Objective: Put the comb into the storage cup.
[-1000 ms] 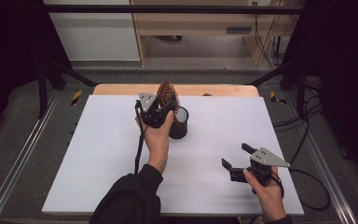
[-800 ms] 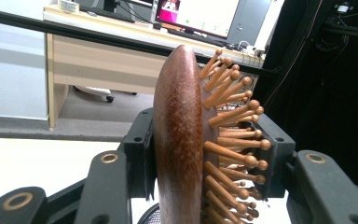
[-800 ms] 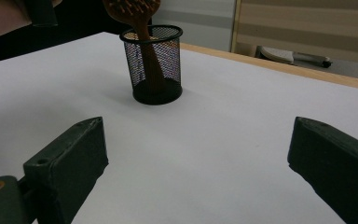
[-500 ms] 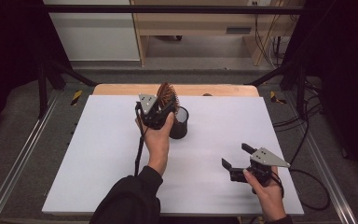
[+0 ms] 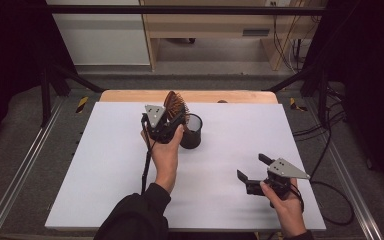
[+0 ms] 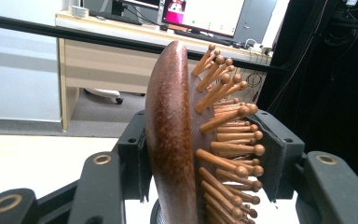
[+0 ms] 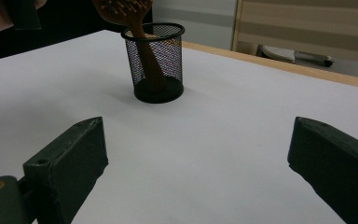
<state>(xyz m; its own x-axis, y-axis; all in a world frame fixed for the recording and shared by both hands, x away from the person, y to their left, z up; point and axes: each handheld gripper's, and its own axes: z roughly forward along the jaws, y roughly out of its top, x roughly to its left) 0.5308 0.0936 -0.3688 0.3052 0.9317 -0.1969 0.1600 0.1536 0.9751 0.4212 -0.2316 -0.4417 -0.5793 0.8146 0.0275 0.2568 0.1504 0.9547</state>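
Setting: white tabletop (image 5: 105, 165), wooden edge and desk beyond.

Left gripper (image 6: 200, 154): jaws just opening, head of a brown wooden paddle hairbrush with ball-tipped pegs (image 6: 172, 130) between them; contact uncertain.

Hairbrush: handle down in a black wire-mesh cup (image 7: 154, 63), far centre. Judged light, rigid, smooth-backed; grasp across the head or handle, not the pegs.

Right gripper (image 5: 252, 170): near right, wide open, empty.

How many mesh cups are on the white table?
1. The black mesh cup stands on the far middle part of the table, with the wooden hairbrush handle inside it.
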